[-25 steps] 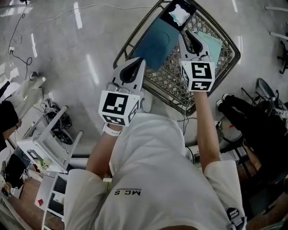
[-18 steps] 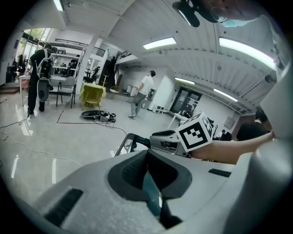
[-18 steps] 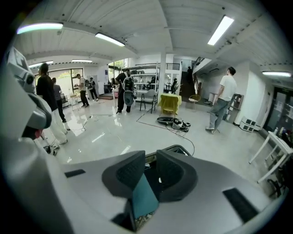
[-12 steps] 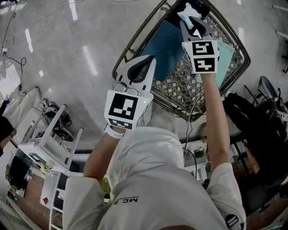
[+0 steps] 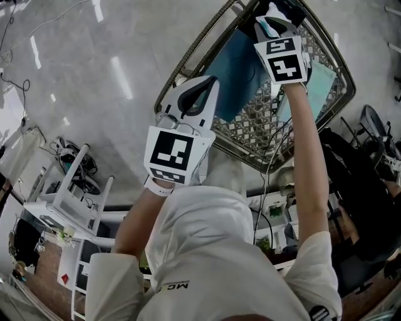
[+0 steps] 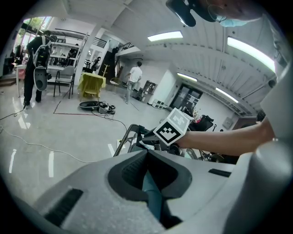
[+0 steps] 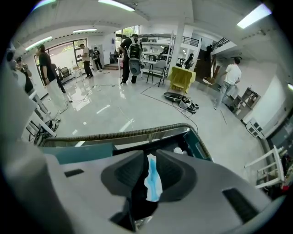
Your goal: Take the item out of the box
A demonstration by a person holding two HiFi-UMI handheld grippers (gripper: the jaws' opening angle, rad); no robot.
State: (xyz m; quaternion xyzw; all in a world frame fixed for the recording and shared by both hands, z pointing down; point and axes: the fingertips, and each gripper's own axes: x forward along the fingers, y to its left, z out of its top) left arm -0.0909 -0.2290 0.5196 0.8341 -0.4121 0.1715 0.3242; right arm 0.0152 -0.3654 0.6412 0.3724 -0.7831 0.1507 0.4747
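The right claw (image 5: pixel 274 26) is clenched on the item (image 5: pixel 269 22), a small white and blue wad. In the right gripper view the item (image 7: pixel 152 180) stands upright in the narrow gap of the right claw (image 7: pixel 149 170), pinched on both sides. Just beyond it lies the open box (image 7: pixel 203 147), teal outside and black inside, with a white scrap (image 7: pixel 179 150) in it.

The box (image 5: pixel 292 9) lies at the far end of a wire basket (image 5: pixel 188 57), and its teal lid (image 5: pixel 241 66) is folded open toward the person. The item is clear of the box and just above its opening.

The left claw (image 5: pixel 205 84) is clenched on the near edge of the lid. In the left gripper view a thin teal sheet, the lid (image 6: pixel 153 196), runs between the closed tips of the left claw (image 6: pixel 147 154).

A pale teal sheet (image 5: pixel 321 84) lies in the basket to the right of the right arm. The basket stands on a glossy grey floor (image 5: pixel 94 75).
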